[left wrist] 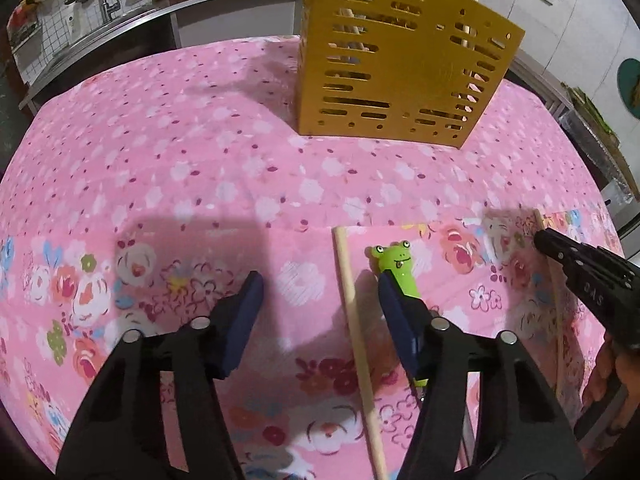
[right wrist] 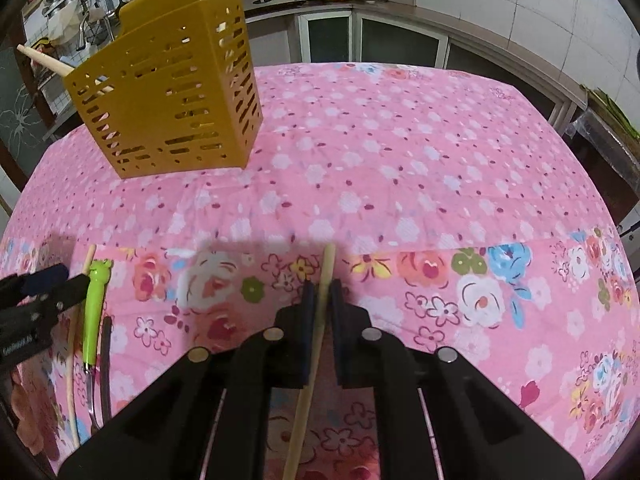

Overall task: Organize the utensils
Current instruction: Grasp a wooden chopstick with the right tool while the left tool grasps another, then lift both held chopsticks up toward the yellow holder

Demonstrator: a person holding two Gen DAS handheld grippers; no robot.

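Over the pink cloth [right wrist: 400, 140], right gripper [right wrist: 320, 292]: jaws nearly closed, clamping a chopstick [right wrist: 325, 276]. Left gripper [left wrist: 320, 288]: jaws parted, nothing gripped; another chopstick [left wrist: 352, 300] lies between them, frog spoon [left wrist: 396, 264] against one pad. Yellow caddy [left wrist: 396, 60] stands beyond.

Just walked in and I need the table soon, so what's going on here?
A person is sorting utensils with a gripper in each hand. The right gripper is shut on a wooden chopstick lying on the pink tablecloth. The left gripper is open, beside a green frog-handled utensil and another chopstick. The yellow holder at the back already has some chopsticks in it.
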